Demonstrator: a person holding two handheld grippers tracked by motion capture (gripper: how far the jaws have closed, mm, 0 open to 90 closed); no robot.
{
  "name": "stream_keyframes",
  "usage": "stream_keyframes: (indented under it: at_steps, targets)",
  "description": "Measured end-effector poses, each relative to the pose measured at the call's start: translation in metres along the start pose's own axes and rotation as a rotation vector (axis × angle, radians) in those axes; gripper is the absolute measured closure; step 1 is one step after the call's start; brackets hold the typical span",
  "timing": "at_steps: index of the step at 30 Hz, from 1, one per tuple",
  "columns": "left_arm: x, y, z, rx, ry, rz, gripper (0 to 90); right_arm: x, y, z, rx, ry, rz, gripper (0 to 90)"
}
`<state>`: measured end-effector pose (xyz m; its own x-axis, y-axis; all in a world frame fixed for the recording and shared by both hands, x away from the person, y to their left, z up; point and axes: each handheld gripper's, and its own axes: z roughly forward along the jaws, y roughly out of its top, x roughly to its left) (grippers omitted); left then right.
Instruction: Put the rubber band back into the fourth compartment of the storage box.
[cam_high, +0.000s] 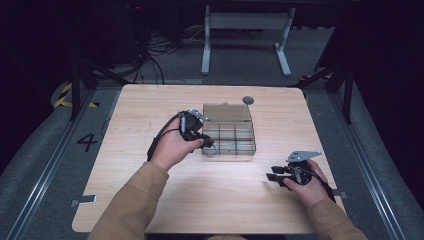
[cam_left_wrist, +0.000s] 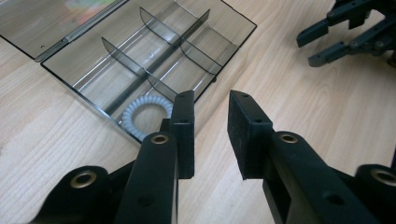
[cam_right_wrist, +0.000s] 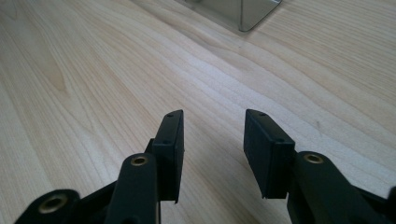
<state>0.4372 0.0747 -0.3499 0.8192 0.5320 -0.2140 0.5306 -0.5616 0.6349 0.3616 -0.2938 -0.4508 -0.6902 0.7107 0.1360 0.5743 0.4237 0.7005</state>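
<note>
Black pads of my left gripper (cam_left_wrist: 210, 135) stand a narrow gap apart with nothing between them, only bare table (cam_left_wrist: 303, 116) showing through. Just beyond them, in the near corner compartment of the clear divided box (cam_left_wrist: 154, 56), lies the pale spiral hair tie (cam_left_wrist: 140, 114), flat on the floor of its cell and partly hidden behind one of my pads. From the high view my left gripper (cam_high: 192, 127) hangs at the box's (cam_high: 228, 134) left edge, lid folded open behind it. I judge the tie light, soft and springy, a coil that squashes under pressure and could flick away if pinched off-centre; the best hold looks like across one side of the ring, one pad inside the loop and one outside, clear of the thin dividers, which seem brittle. My right gripper (cam_right_wrist: 212, 149) rests near the table's front right (cam_high: 280, 172), jaws parted and empty, well apart from the box.
</note>
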Motion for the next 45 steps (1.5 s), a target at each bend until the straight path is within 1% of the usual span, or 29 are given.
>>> stream_keyframes:
  at_steps: [5,9,15,16,18,23,28,29,33,35,37,39,40,45]
  targets:
    - [-0.007,-0.006,-0.011,-0.005,-0.009,0.011,71.6,-0.001,0.0,0.0,0.001,-0.002,0.001,59.2]
    - [-0.01,-0.011,-0.017,-0.004,-0.015,0.018,71.6,-0.001,0.0,0.0,0.003,-0.005,0.004,59.2]
    - [-0.007,-0.022,-0.026,-0.01,-0.012,0.012,71.7,0.0,0.0,0.0,0.004,-0.008,0.005,59.2]
    - [-0.007,-0.022,-0.026,-0.01,-0.012,0.012,71.7,0.0,0.0,0.0,0.004,-0.008,0.005,59.2]
    - [-0.007,-0.029,-0.03,-0.013,-0.009,0.009,71.7,-0.001,-0.001,0.0,0.005,-0.01,0.005,59.2]
    - [-0.008,-0.038,-0.034,-0.018,-0.01,0.009,71.7,-0.001,-0.001,0.0,0.007,-0.015,0.006,59.2]
    - [-0.009,-0.043,-0.039,-0.016,-0.008,0.015,71.6,-0.001,-0.002,0.0,0.009,-0.018,0.007,59.2]
    - [-0.01,-0.046,-0.041,-0.019,-0.01,0.013,71.6,-0.001,-0.002,0.0,0.011,-0.021,0.009,59.2]
    - [-0.01,-0.052,-0.044,-0.011,-0.004,0.016,71.3,-0.001,-0.003,-0.001,0.011,-0.02,0.009,59.2]
    - [-0.01,-0.059,-0.048,-0.01,0.003,0.01,71.1,-0.001,-0.003,-0.001,0.011,-0.022,0.008,59.1]
    - [-0.009,-0.064,-0.049,-0.009,0.002,0.0,70.8,-0.001,-0.003,-0.001,0.011,-0.022,0.009,59.1]
    - [-0.007,-0.068,-0.05,-0.006,0.009,-0.007,70.7,-0.001,-0.004,-0.001,0.013,-0.024,0.009,58.9]
    - [-0.007,-0.068,-0.05,-0.006,0.009,-0.007,70.7,-0.001,-0.004,-0.001,0.012,-0.021,0.01,58.9]
    - [-0.005,-0.082,-0.053,-0.004,0.02,-0.022,70.4,-0.001,-0.004,-0.001,0.011,-0.024,0.009,58.9]
